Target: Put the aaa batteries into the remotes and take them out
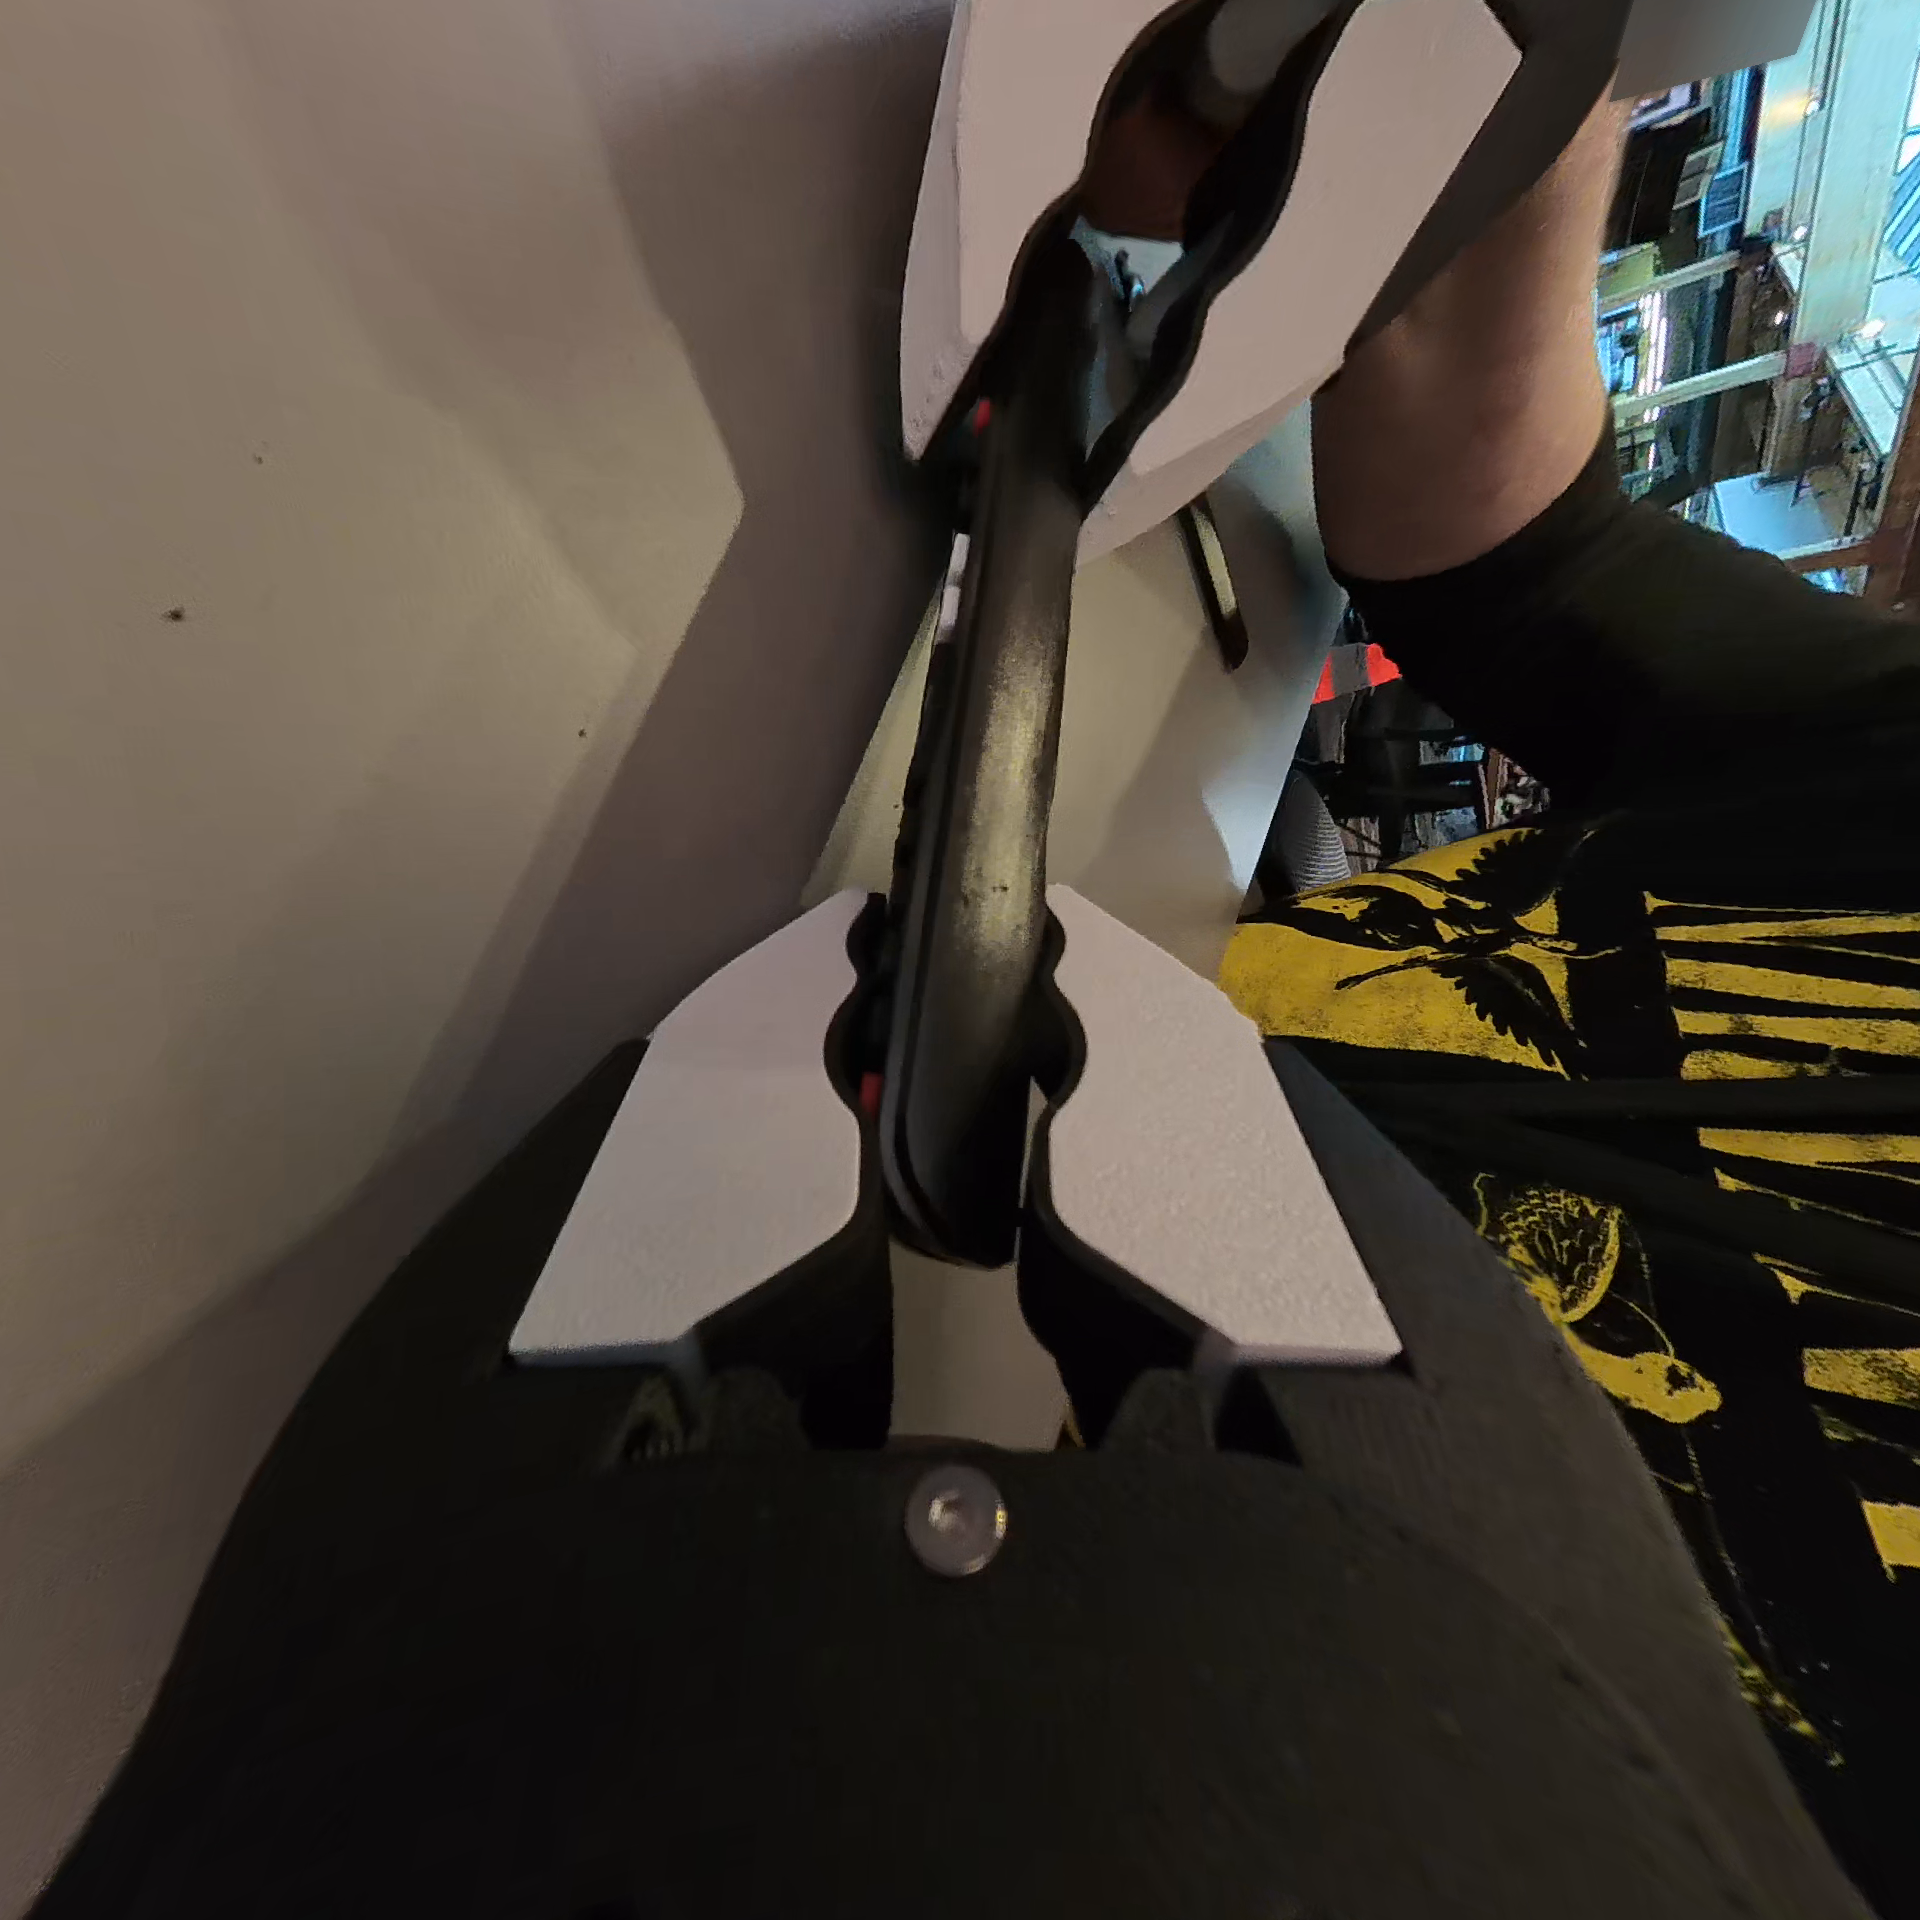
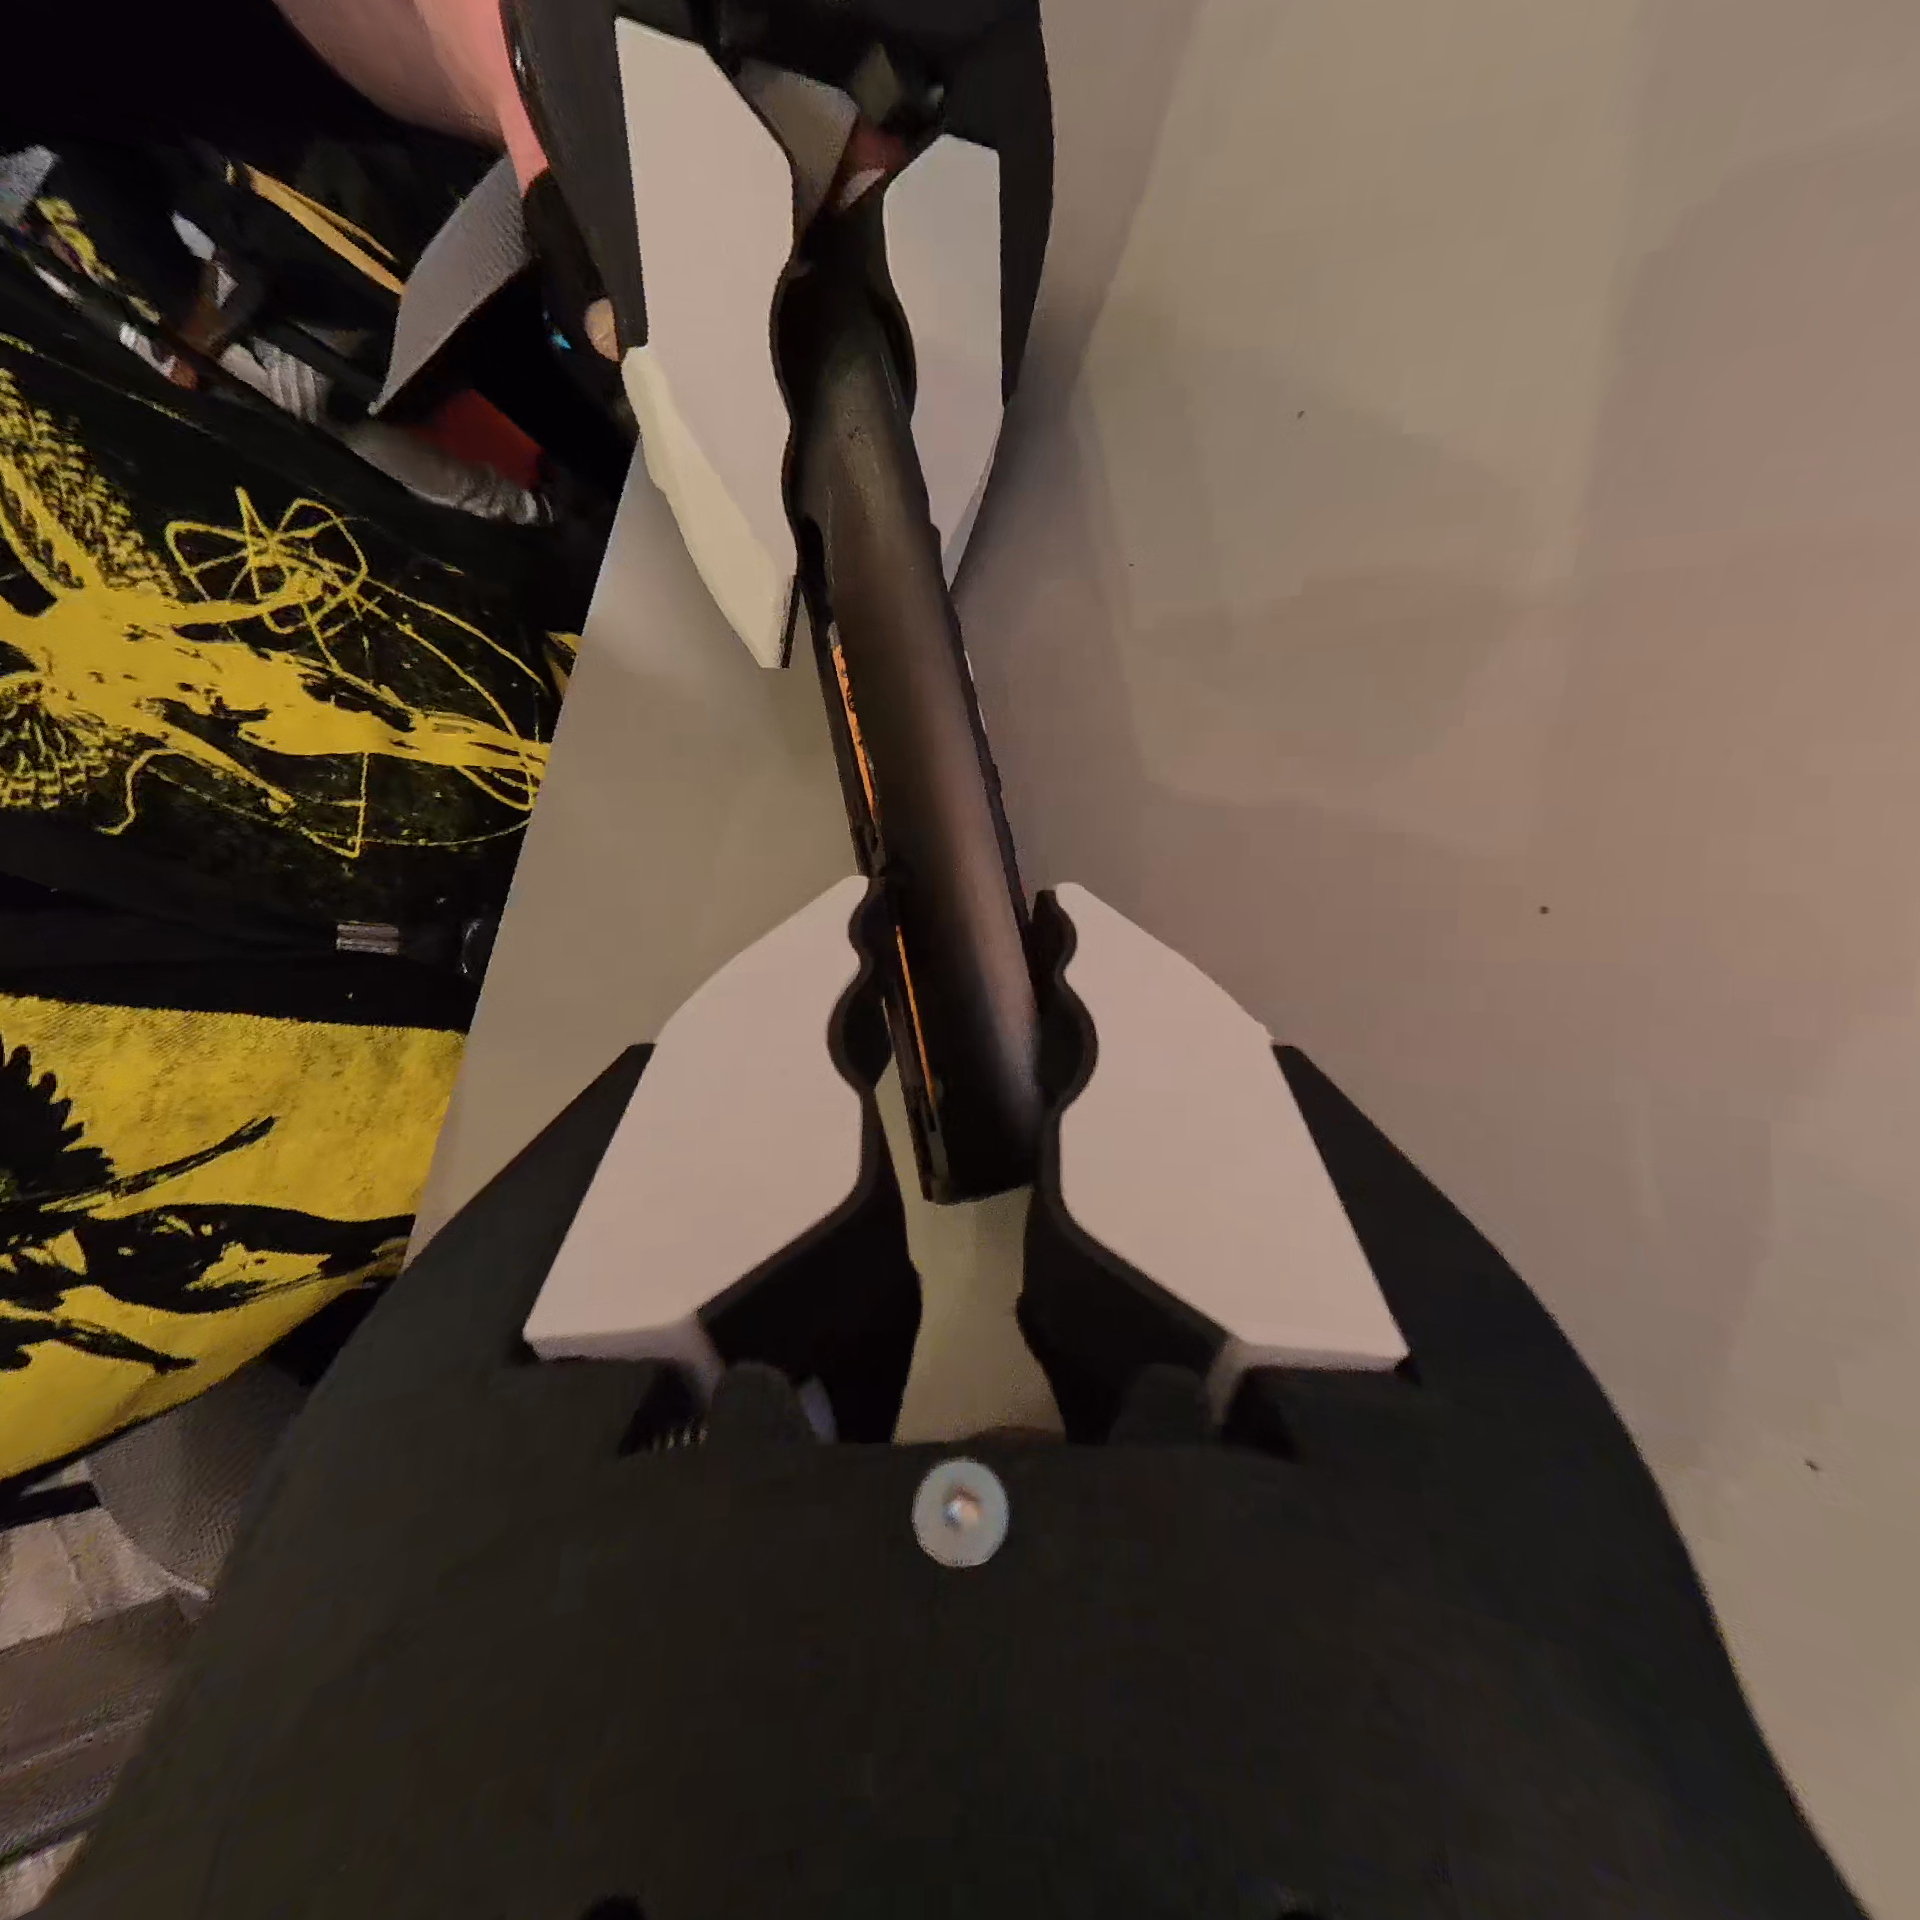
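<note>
A long black remote (image 1: 997, 727) is held in the air over a white table (image 1: 312, 623), clamped at both ends. My left gripper (image 1: 956, 935) is shut on its near end, where small red buttons show on the left edge. My right gripper (image 1: 1013, 478) faces it and is shut on the far end. In the right wrist view my right gripper (image 2: 956, 914) is shut on the near end of the remote (image 2: 904, 675), which shows an orange strip along its left edge, and my left gripper (image 2: 862, 603) grips the far end. No batteries are in view.
The white table (image 2: 1455, 727) fills one side of each view. A person in a black and yellow printed shirt (image 1: 1558, 1039) stands close at the table's edge, with a bare forearm (image 1: 1455, 364) behind the right gripper. Shelving and clutter (image 1: 1766, 260) lie beyond. Spacing between my two grippers at the tips: around 7 cm.
</note>
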Demonstrator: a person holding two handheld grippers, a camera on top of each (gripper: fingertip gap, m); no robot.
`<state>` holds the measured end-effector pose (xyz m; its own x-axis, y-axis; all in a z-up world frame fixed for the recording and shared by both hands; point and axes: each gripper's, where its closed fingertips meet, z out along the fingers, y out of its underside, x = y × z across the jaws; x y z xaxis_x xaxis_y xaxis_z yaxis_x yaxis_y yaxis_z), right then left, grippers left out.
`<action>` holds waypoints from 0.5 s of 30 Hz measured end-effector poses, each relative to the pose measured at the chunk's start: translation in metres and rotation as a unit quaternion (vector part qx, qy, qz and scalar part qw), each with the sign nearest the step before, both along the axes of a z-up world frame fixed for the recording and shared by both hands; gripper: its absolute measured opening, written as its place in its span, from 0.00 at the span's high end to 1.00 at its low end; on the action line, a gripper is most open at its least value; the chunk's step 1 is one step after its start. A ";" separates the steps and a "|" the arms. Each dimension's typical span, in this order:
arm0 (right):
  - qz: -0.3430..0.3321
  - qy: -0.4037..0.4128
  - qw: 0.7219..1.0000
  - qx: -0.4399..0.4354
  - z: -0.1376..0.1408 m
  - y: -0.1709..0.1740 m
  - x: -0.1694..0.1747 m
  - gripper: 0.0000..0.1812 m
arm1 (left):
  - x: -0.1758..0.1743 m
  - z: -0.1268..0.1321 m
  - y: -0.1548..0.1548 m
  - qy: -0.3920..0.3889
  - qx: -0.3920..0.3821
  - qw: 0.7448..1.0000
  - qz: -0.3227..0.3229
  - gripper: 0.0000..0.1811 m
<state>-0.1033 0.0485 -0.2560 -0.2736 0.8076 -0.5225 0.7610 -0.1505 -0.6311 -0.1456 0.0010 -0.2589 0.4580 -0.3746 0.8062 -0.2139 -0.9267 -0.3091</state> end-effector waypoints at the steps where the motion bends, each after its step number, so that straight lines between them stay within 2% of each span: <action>1: 0.003 -0.004 1.000 0.008 0.000 0.000 0.001 0.86 | -0.001 0.000 0.001 -0.002 0.000 1.000 0.001 0.86; 6: 0.004 0.015 1.000 -0.002 0.004 -0.002 0.003 0.88 | -0.001 0.013 0.005 -0.006 0.052 0.998 -0.018 0.85; 9: -0.015 0.060 0.998 -0.026 0.020 -0.002 0.002 0.88 | -0.003 0.035 0.016 -0.055 0.088 0.995 -0.007 0.84; 11: -0.039 0.089 0.995 -0.027 0.030 0.000 0.000 0.88 | -0.004 0.039 0.020 -0.050 0.102 0.994 -0.002 0.86; 13: -0.055 0.098 0.994 0.011 0.034 0.005 0.002 0.86 | 0.000 0.044 0.019 -0.067 0.083 0.994 -0.005 0.86; 15: -0.070 0.087 0.986 0.124 0.033 0.013 0.007 0.72 | 0.004 0.042 0.019 -0.067 0.067 0.996 -0.002 0.86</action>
